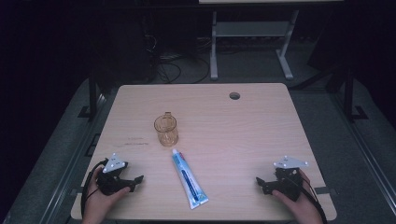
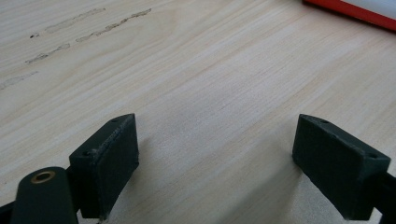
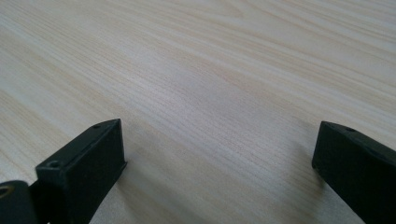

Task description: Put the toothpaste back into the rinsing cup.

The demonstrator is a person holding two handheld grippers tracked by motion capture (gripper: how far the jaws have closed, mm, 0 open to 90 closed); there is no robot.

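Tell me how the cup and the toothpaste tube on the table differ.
The cup stands upright; the toothpaste tube lies flat, running diagonally. The cup is clear and amber-tinted with a handle, so the wood shows through it; the tube is opaque, blue and white, with a white cap toward the cup. The cup sits farther from the person, the tube nearer. Both rest on the table, untouched by either gripper.

Dim lab, bare wooden table (image 1: 261, 130), loose cables (image 1: 170, 70) on carpet, white frame legs (image 1: 214, 46)
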